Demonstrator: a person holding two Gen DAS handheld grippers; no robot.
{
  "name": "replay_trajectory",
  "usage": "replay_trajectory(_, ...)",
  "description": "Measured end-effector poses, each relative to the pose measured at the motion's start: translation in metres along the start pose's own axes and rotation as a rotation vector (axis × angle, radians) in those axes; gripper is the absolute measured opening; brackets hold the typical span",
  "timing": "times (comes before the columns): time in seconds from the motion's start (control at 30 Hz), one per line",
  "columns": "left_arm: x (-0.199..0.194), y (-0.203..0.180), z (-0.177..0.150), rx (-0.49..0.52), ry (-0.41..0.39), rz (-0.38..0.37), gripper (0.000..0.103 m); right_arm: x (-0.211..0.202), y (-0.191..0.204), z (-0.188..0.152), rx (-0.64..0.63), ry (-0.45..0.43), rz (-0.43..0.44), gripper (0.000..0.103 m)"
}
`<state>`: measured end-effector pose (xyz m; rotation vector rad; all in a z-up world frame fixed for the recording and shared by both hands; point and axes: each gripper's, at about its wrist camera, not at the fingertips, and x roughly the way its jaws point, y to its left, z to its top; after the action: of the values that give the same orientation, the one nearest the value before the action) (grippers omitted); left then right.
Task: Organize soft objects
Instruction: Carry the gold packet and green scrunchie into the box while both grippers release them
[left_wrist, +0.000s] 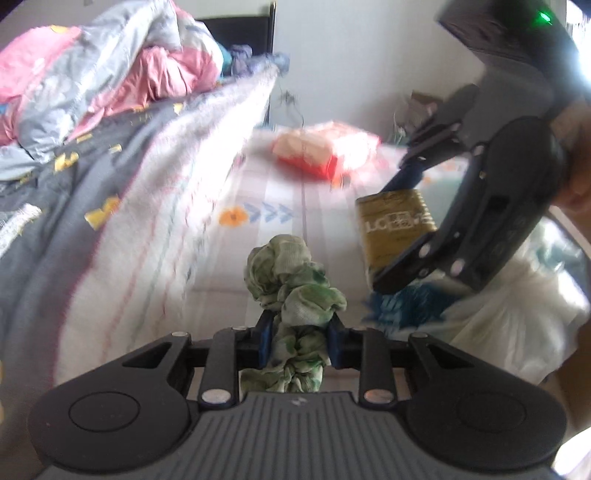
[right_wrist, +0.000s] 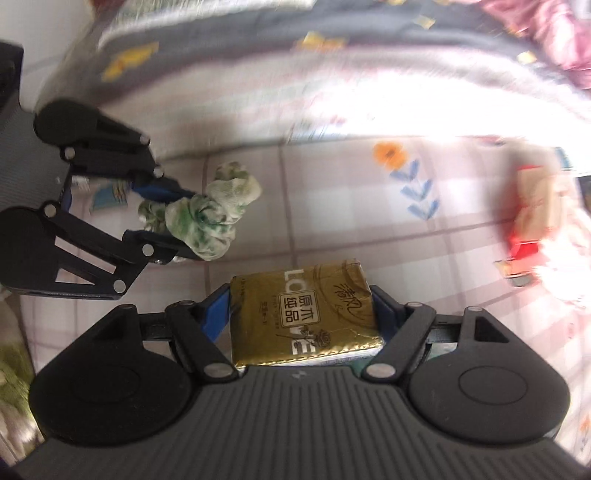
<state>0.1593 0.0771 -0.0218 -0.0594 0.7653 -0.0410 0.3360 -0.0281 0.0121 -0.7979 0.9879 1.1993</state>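
My left gripper (left_wrist: 300, 341) is shut on a crumpled green-and-white cloth (left_wrist: 295, 284) and holds it above the bed. The same gripper (right_wrist: 162, 218) and cloth (right_wrist: 207, 218) show at the left of the right wrist view. My right gripper (right_wrist: 301, 314) is shut on a gold tissue pack (right_wrist: 303, 314) with printed characters. In the left wrist view the right gripper (left_wrist: 399, 221) sits at the upper right, holding the gold pack (left_wrist: 395, 229) above the sheet.
A white checked bed sheet (left_wrist: 280, 206) with flower print lies below. A red and cream package (left_wrist: 325, 151) lies farther off, also in the right wrist view (right_wrist: 532, 218). A grey quilt (left_wrist: 74, 177) and pink bedding (left_wrist: 110, 66) are piled at the left. A white bag (left_wrist: 517, 317) sits at the right.
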Motion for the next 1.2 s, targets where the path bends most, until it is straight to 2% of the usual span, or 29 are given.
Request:
replay_trajectory(0.13,-0.025,-0.009,0.01,-0.004,-0.056,-0.04,0.029,-0.062,0.001,-0.02,0.067,-0.12,-0.061,0.076)
replay_trajectory(0.23,-0.039,-0.025,0.019,0.017,-0.095,-0.085,0.03,-0.109,0.004,-0.051,0.145,-0.191,-0.122,0.076)
replay_trajectory(0.37,-0.057,-0.055,0.023,0.067,-0.136,-0.153,0.03,-0.159,0.026,-0.115,0.241,-0.258,-0.197,0.076)
replay_trajectory(0.5,-0.066,-0.091,0.024,0.124,-0.149,-0.208,0.03,-0.189,0.045,-0.194,0.34,-0.239,-0.239,0.077)
replay_trajectory(0.63,-0.068,-0.125,0.021,0.16,-0.151,-0.253,0.03,-0.185,0.063,-0.264,0.426,-0.141,-0.242,0.077)
replay_trajectory(0.83,-0.068,-0.157,0.013,0.192,-0.122,-0.288,0.03,-0.138,0.074,-0.341,0.554,-0.027,-0.194,0.077)
replay_trajectory(0.93,-0.067,-0.166,0.011,0.207,-0.113,-0.286,0.03,-0.116,0.068,-0.359,0.593,-0.001,-0.17,0.077)
replay_trajectory(1.03,-0.068,-0.172,0.01,0.214,-0.106,-0.284,0.03,-0.109,0.06,-0.369,0.646,-0.038,-0.117,0.08)
replay_trajectory(1.2,-0.07,-0.181,0.009,0.232,-0.1,-0.285,0.03,-0.106,0.055,-0.376,0.686,-0.066,-0.091,0.083)
